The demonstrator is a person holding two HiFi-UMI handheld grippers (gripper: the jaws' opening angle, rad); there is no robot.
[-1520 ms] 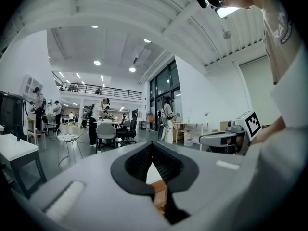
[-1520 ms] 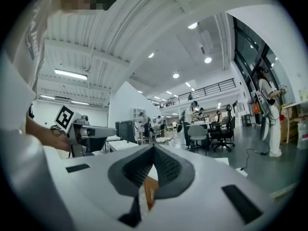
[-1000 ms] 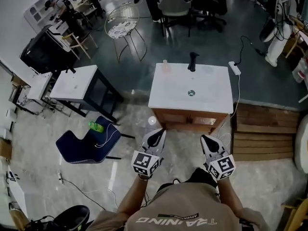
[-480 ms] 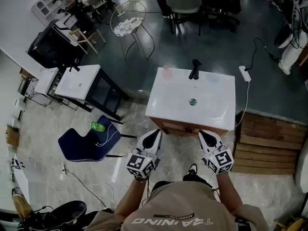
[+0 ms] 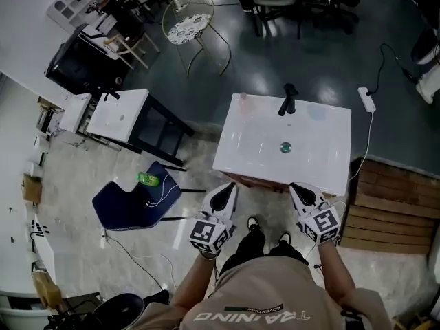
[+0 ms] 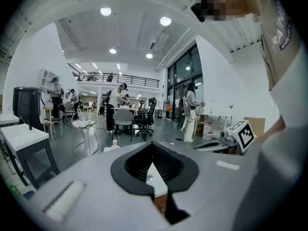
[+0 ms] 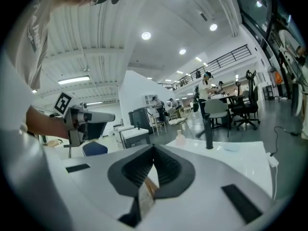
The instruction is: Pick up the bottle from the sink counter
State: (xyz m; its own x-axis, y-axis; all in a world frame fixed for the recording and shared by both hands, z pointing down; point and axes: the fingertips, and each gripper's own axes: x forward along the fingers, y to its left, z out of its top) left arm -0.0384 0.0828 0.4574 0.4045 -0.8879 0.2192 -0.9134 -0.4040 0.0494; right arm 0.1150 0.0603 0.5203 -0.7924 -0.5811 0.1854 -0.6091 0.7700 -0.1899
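Where the sink counter (image 5: 254, 155) ends nearest the person, the left gripper (image 5: 225, 191) hangs with jaws pressed together, empty; the bottle (image 5: 243, 100) stands well ahead of it, at the far corner; the faucet (image 5: 289, 102) stands ahead of the right gripper (image 5: 300, 190), likewise closed, empty.

White counter (image 5: 261, 146), pinkish bottle (image 5: 243, 97), blk faucet (image 5: 289, 100).
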